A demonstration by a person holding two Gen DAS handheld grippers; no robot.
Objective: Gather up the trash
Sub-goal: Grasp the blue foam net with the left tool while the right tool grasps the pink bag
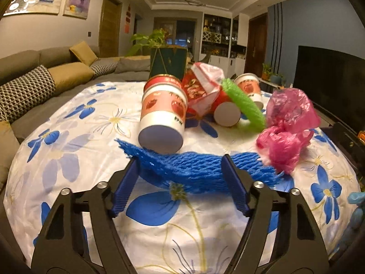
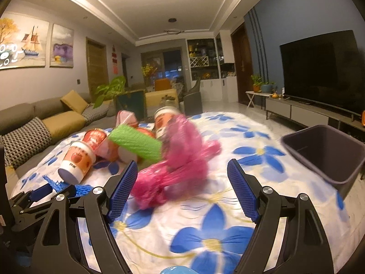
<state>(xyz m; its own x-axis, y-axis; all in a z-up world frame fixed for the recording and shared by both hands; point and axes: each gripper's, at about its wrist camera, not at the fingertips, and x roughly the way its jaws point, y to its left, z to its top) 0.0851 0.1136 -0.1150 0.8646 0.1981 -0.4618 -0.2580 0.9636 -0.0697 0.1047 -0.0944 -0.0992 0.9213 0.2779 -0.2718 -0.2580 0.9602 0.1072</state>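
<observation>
Blue foam net [image 1: 196, 171] between spread left hand-held gripper [image 1: 180, 159] fingers

- 3 paper cups with red apple print: 1 near [image 1: 162, 116], 1 behind it [image 1: 163, 81], 1 far [image 1: 248, 86]
- 1 more cup on its side, only the base is seen [image 1: 227, 114]
- 1 blue foam net [image 1: 194, 171]
- 1 green foam net [image 1: 244, 104]
- 1 pink plastic bag [image 1: 287, 127]
- 1 red and white wrapper [image 1: 203, 89]
- 1 grey bin [image 2: 328, 155]
</observation>
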